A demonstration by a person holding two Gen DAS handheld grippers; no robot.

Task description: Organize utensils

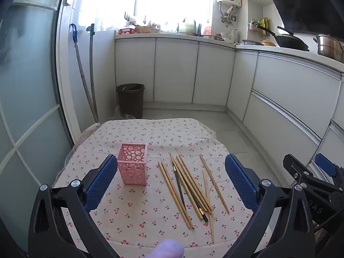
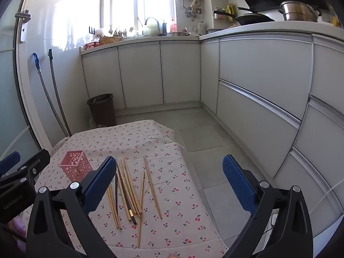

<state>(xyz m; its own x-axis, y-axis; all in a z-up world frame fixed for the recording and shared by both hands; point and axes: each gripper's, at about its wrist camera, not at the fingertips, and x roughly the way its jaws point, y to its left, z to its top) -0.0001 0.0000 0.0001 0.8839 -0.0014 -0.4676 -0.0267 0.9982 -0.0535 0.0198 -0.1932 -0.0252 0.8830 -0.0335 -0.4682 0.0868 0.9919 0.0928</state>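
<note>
While both jaws stood spread wide with nothing between them, the left hand-held gripper (image 1: 171,182) and the right hand-held gripper (image 2: 169,182) hovered over the cherry-print counter (image 1: 133,212), where the loose chopsticks (image 1: 189,189) lay fanned just beside the upright pink holder (image 1: 132,164). Judging by their look, the sticks were light, stiff and thin, prone to roll or slip, so a pinch across the middle of one or two seemed safest.
</note>
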